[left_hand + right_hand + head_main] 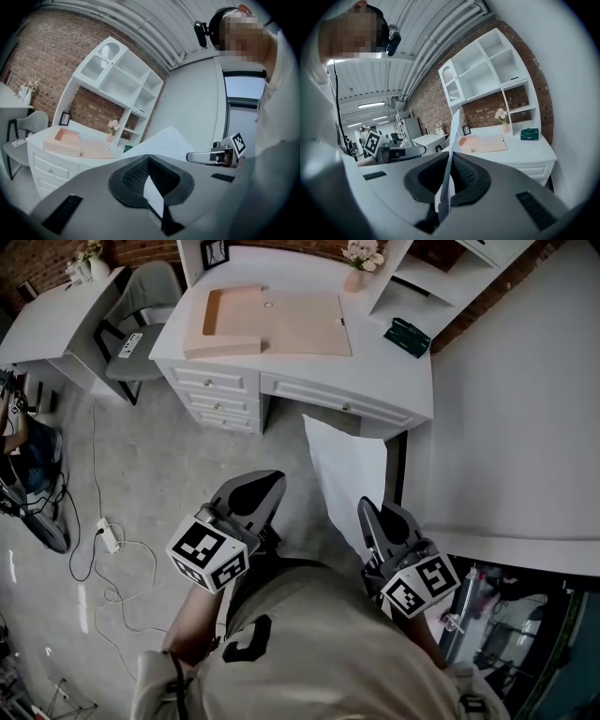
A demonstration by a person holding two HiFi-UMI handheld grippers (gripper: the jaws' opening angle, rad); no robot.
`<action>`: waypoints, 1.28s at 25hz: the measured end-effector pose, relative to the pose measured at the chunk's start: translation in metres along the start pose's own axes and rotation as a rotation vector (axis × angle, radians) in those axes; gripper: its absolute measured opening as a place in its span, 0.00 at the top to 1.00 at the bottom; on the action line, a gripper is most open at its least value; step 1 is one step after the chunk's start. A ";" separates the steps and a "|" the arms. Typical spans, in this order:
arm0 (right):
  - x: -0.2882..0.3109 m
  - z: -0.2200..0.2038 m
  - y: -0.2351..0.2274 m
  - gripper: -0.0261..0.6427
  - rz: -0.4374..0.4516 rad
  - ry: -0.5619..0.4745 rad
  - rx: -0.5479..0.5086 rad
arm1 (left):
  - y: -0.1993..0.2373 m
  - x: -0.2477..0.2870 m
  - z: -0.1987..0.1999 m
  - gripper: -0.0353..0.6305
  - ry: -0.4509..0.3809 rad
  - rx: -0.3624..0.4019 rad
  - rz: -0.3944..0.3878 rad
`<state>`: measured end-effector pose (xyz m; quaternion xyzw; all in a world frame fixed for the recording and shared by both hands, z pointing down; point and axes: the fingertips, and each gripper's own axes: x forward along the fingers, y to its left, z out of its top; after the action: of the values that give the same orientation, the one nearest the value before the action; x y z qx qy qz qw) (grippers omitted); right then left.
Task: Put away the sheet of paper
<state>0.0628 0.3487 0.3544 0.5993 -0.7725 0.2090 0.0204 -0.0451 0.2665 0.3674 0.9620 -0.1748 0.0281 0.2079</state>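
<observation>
**Sheet held upright, short of the desk**

Nearest the camera, the right gripper has its jaws pressed onto the lower edge of the sheet of paper. Its own view shows the sheet edge-on in the seam, rising upright. The left gripper sits beside it with its jaws closed together, apart from the sheet. A pale sliver in its seam cannot be identified. The sheet is in the air in front of the desk, near the drawers. Farther off, an open folder lies flat on the desktop, with a green case to its right and a shelf unit behind.

The step in hand is probably carrying the sheet to the folder. A pinch on one edge leaves the free end loose. The carry therefore calls for a steady grip and a slow approach, with the far edge laid on the folder first. The left gripper could steady the loose corner.
</observation>
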 end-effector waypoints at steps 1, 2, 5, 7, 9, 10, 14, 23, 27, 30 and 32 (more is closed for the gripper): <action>0.004 0.000 0.003 0.92 0.005 0.002 -0.001 | 0.005 -0.003 0.003 0.93 -0.010 -0.006 0.006; 0.008 0.000 0.005 0.92 0.010 0.005 -0.002 | 0.010 -0.006 0.005 0.93 -0.019 -0.017 0.015; 0.020 0.000 0.014 0.92 0.029 0.016 -0.009 | 0.027 -0.016 0.007 0.93 -0.037 -0.054 0.051; 0.030 0.000 0.018 0.92 0.042 0.022 -0.014 | 0.036 -0.021 0.005 0.92 -0.036 -0.065 0.062; 0.039 -0.001 0.022 0.92 0.053 0.032 -0.018 | 0.041 -0.027 0.003 0.93 -0.033 -0.071 0.060; 0.043 -0.001 0.025 0.92 0.059 0.037 -0.020 | 0.043 -0.029 0.003 0.92 -0.033 -0.074 0.054; 0.065 0.005 0.036 0.92 0.092 0.041 -0.037 | 0.051 -0.036 0.010 0.92 -0.034 -0.077 0.015; 0.098 0.011 0.059 0.92 0.134 0.021 -0.066 | 0.071 -0.055 0.019 0.92 -0.013 -0.044 -0.009; 0.103 0.011 0.063 0.92 0.139 0.035 -0.075 | 0.080 -0.061 0.017 0.92 -0.014 -0.073 0.013; 0.102 0.014 0.062 0.92 0.138 0.039 -0.069 | 0.081 -0.062 0.016 0.92 -0.005 -0.086 0.019; 0.102 0.014 0.061 0.92 0.137 0.040 -0.061 | 0.081 -0.060 0.016 0.92 0.002 -0.090 0.012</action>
<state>-0.0199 0.2622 0.3520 0.5400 -0.8171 0.1982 0.0399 -0.1299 0.2106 0.3769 0.9507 -0.1813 0.0224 0.2508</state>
